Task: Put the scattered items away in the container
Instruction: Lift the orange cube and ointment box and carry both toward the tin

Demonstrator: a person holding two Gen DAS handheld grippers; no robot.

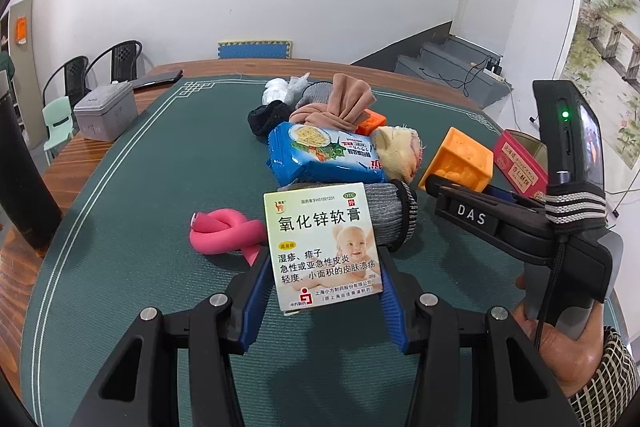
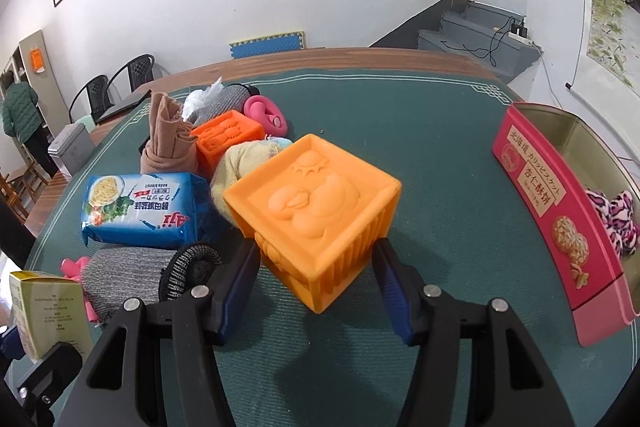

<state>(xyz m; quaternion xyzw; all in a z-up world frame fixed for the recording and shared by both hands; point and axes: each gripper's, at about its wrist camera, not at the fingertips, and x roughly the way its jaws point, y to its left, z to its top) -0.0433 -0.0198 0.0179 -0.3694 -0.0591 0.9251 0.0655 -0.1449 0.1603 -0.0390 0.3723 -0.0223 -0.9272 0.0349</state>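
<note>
left gripper [image 1: 322,277] clamped on ointment box [image 1: 322,243], near the pile | right gripper [image 2: 316,277] clamped on orange block [image 2: 316,205] | pink tin [image 2: 560,211] right, open green mat [image 2: 440,167] between

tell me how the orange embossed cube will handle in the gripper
The orange embossed cube looks like soft moulded rubber, so it probably squashes a little between the right gripper. Its flat faces suggest it won't roll. It appears hollow, so likely light.
</note>
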